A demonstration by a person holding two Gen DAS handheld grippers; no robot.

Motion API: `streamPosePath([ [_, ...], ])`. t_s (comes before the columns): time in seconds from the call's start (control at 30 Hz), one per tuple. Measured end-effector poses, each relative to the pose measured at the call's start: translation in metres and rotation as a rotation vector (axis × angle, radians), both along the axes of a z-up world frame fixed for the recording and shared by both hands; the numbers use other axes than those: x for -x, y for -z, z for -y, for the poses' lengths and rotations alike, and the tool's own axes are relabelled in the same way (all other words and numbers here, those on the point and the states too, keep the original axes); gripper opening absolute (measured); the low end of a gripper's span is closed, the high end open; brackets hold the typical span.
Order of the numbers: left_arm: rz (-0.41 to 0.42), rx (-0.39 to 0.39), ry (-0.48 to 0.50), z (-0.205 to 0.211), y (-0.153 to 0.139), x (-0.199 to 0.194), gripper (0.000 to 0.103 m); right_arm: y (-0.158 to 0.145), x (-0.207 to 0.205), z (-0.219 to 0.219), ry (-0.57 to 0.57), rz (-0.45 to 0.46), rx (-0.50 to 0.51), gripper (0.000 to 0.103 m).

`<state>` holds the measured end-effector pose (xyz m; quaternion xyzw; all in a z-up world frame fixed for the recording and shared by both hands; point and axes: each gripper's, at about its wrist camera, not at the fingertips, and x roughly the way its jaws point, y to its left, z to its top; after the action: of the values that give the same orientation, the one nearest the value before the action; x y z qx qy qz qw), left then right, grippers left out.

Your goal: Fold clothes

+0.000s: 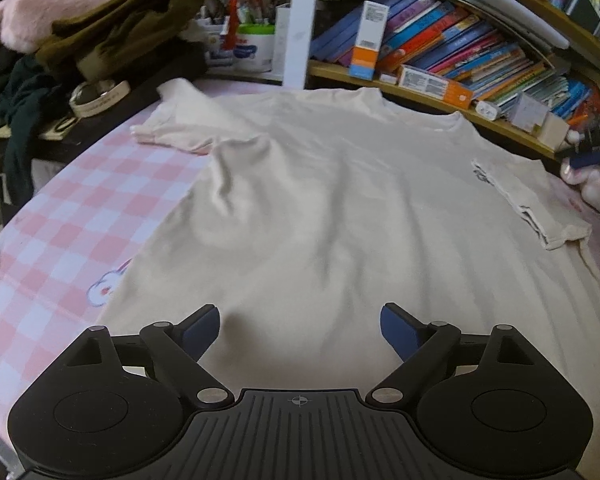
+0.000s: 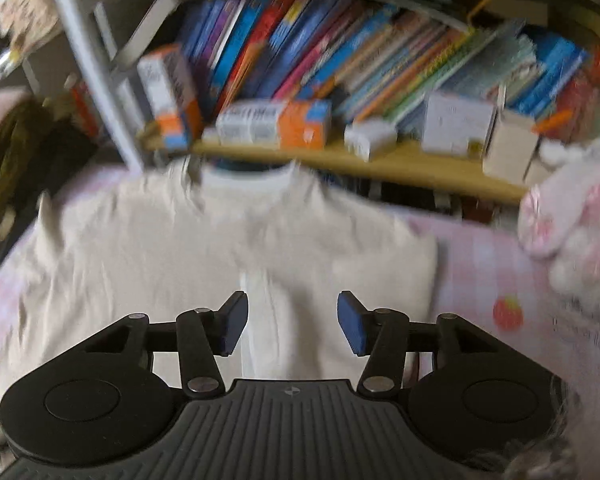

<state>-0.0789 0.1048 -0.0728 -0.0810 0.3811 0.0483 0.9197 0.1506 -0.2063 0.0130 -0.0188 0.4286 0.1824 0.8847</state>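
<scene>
L hand-held gripper [image 1: 300, 328] wide open, R hand-held gripper [image 2: 292, 322] part-open; both empty over t-shirt [image 1: 320, 208].

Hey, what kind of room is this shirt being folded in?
Probably a bedroom or a child's room at home: a pink checked sheet under the cream T-shirt, a shelf of colourful books, and a pink plush toy beside it.

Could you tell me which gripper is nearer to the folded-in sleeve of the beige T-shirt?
Right. The right gripper hovers directly over the folded-in sleeve; the left gripper sits at the hem.
</scene>
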Motion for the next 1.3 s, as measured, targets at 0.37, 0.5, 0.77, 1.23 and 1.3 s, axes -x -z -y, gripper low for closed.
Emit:
streamPosePath([
  [0.37, -0.009, -0.046, 0.065, 0.022, -0.007, -0.007, 0.090, 0.057, 0.051, -0.044, -0.134, 0.051, 0.246, 0.020],
  [0.5, -0.021, -0.050, 0.064, 0.023, -0.008, -0.006, 0.090, 0.036, 0.056, -0.021, 0.024, 0.073, 0.045, 0.001],
  [0.77, -0.019, -0.055, 0.110, 0.031, -0.012, -0.007, 0.090, 0.045, 0.065, -0.026, -0.051, -0.012, 0.028, 0.002],
  [1.23, -0.036, -0.061, 0.054, 0.015, -0.022, 0.002, 0.090, 0.063, 0.018, -0.059, -0.061, 0.072, 0.212, 0.028],
  [1.3, -0.046, -0.054, 0.039, 0.011, -0.020, 0.002, 0.090, 0.064, 0.016, -0.047, -0.026, 0.050, 0.128, 0.020],
])
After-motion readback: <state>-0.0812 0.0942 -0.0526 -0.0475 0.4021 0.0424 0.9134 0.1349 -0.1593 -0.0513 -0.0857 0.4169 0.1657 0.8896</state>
